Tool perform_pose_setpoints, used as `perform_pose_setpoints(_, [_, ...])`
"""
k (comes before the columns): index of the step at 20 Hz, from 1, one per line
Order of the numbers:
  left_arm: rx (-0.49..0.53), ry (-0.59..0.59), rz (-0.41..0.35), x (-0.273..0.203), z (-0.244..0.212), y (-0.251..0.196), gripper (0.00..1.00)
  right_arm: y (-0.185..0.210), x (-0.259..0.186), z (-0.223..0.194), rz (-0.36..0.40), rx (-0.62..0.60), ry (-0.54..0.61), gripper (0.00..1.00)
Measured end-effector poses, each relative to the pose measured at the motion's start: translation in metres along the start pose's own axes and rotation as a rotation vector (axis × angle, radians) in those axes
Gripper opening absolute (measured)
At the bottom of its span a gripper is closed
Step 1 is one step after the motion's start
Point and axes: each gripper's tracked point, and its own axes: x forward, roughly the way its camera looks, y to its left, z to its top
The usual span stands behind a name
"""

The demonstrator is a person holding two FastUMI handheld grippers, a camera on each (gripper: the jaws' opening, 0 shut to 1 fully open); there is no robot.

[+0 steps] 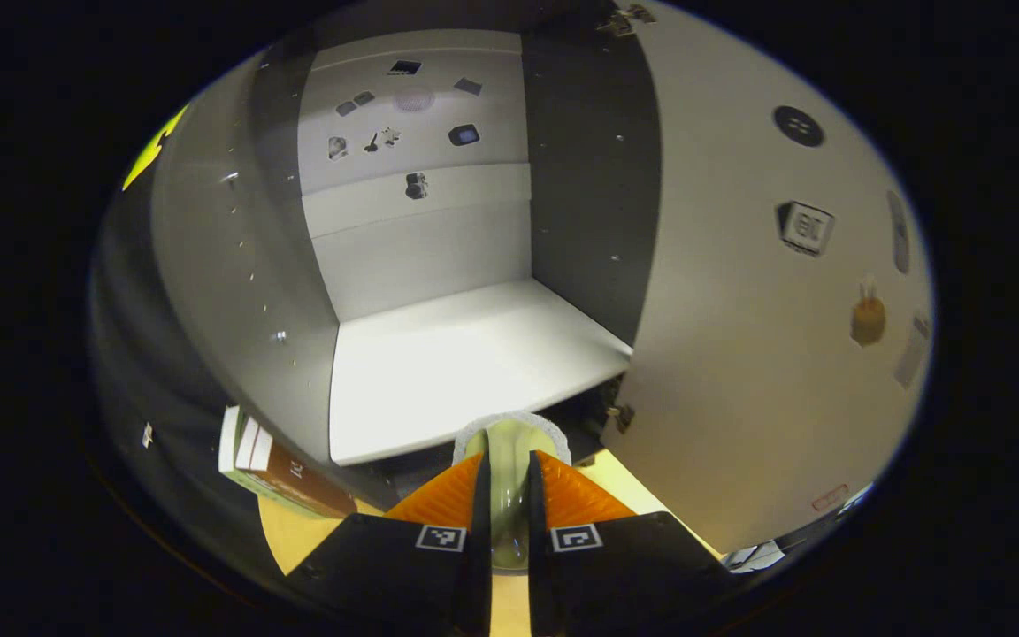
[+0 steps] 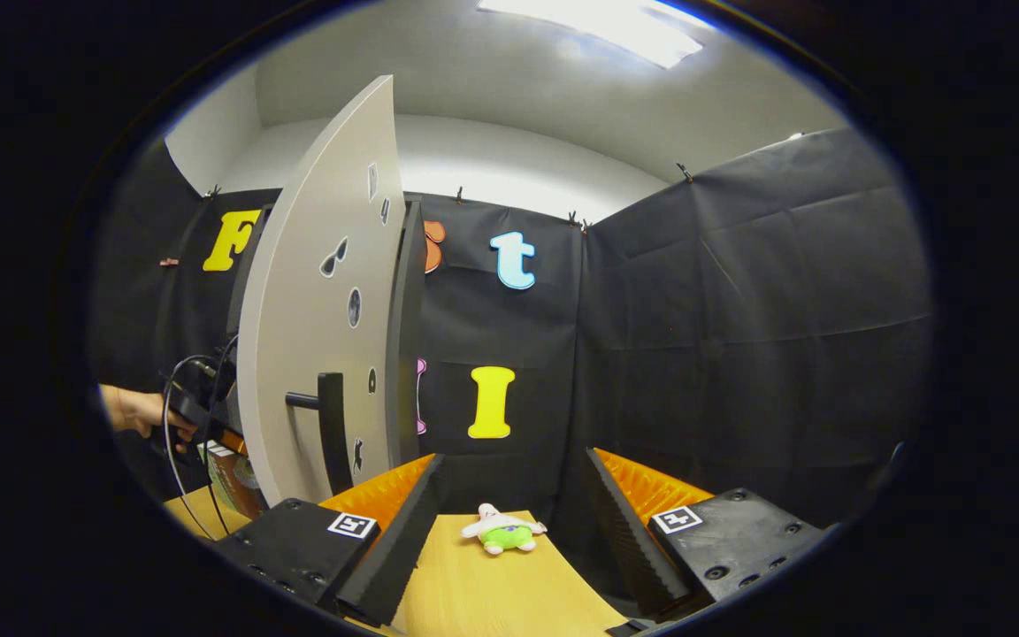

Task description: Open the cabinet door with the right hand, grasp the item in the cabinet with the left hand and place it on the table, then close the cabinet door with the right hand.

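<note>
1. Left gripper view: the left tool (image 1: 509,495) sits at 6 o'clock, its fingers drawn close together and clamped on a pale green item (image 1: 509,469) with a whitish rim, both fingers pressing its sides. The item hangs just in front of the open cabinet (image 1: 439,265), above the wooden surface (image 1: 297,531). The cabinet's white shelf (image 1: 439,372) lies straight ahead at 12 o'clock. The cabinet door (image 1: 739,310) stands swung open at 3 o'clock (small stickers dot its face). A box (image 1: 279,464) rests on the surface at 8 o'clock, beside the cabinet's side wall.

2. Right gripper view: the right tool (image 2: 514,513) is spread wide, gripping nothing. Between its fingers, on the surface (image 2: 492,593), lies a small green-and-white plush toy (image 2: 502,531) at 6 o'clock. The cabinet door (image 2: 315,336) stands open at 10 o'clock, its dark handle (image 2: 325,425) facing the camera. A hand (image 2: 134,411) at 9 o'clock holds the other tool, partly hidden behind the door.
</note>
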Motion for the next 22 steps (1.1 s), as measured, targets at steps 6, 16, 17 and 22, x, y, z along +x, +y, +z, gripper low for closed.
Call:
perform_pose_setpoints(6, [-0.033, 0.029, -0.012, -0.013, -0.088, -0.037, 0.20, 0.000, 0.001, 0.004, -0.007, -0.007, -0.008, 0.96])
perform_pose_setpoints(16, [-0.097, 0.119, 0.037, 0.020, -0.225, -0.063, 0.20, 0.000, 0.002, 0.004, 0.000, 0.007, -0.008, 0.96])
perform_pose_setpoints(17, [-0.101, 0.122, 0.052, 0.026, -0.235, -0.060, 0.20, -0.001, 0.002, 0.004, -0.001, 0.003, -0.011, 0.96])
perform_pose_setpoints(22, [-0.114, 0.145, 0.074, 0.057, -0.282, -0.061, 0.20, -0.004, 0.000, 0.003, 0.000, 0.004, -0.009, 0.97])
